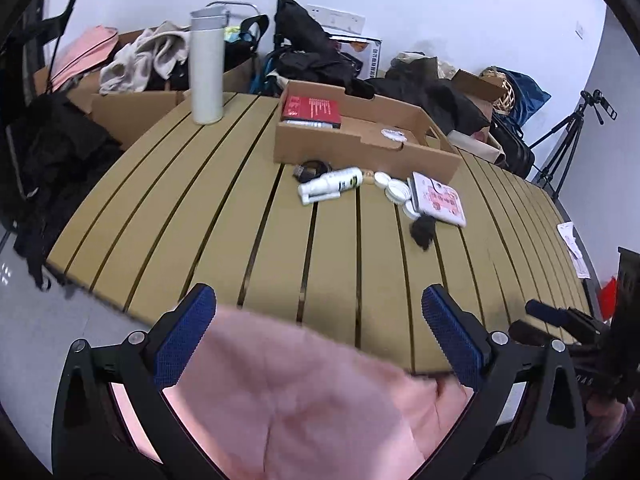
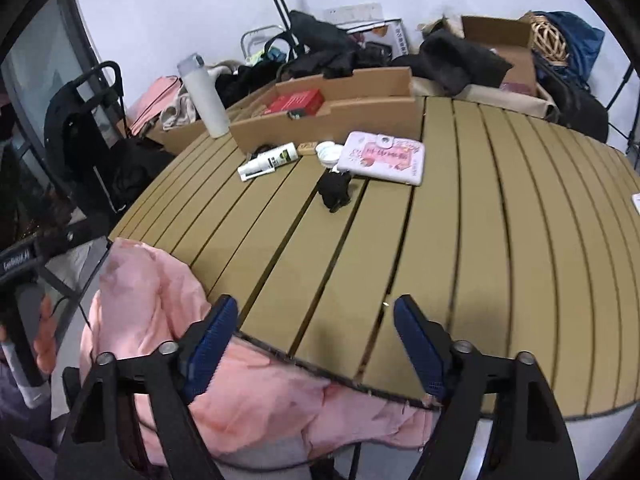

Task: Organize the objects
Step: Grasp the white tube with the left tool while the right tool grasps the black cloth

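A cardboard tray sits at the far side of the slatted table and holds a red box. In front of it lie a white spray bottle, white lids, a pink wipes pack and a small black item. My left gripper is open above pink cloth at the near table edge. My right gripper is open and empty over that edge.
A tall white flask stands at the table's far left. Boxes, clothes and bags crowd behind the table. A tripod stands at the right. Paper lies at the table's right edge.
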The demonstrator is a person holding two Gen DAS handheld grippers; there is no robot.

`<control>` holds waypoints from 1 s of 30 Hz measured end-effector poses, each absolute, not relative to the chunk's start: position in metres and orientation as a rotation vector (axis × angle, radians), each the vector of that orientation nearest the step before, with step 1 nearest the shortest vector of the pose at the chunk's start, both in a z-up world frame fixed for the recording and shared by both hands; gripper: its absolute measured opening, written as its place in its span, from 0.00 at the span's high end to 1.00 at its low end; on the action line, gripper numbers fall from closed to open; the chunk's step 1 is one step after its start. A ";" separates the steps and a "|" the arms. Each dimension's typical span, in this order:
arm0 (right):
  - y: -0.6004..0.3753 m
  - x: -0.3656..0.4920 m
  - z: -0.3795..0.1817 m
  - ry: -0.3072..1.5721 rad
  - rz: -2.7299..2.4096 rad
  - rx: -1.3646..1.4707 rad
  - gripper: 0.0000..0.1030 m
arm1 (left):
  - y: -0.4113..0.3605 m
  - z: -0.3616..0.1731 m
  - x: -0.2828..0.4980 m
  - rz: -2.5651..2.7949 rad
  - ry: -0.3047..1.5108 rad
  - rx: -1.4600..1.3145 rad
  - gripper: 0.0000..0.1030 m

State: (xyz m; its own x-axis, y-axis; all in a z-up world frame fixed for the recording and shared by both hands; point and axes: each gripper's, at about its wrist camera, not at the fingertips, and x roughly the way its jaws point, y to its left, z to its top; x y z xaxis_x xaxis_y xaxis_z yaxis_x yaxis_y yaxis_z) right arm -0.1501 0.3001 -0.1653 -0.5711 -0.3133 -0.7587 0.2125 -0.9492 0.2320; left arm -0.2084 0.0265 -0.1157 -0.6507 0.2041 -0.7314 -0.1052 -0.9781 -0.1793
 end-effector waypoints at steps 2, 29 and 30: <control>0.297 -0.168 -0.172 -0.172 -2.525 1.292 0.33 | 0.029 -0.119 -0.227 2.701 -0.171 -1.211 0.01; 0.255 -0.305 -0.222 -0.020 -2.548 1.438 0.67 | 0.107 -0.198 -0.388 2.427 0.231 -1.304 0.76; 0.255 -0.301 -0.218 -0.020 -2.551 1.426 0.67 | 0.105 -0.192 -0.382 2.434 0.210 -1.290 0.76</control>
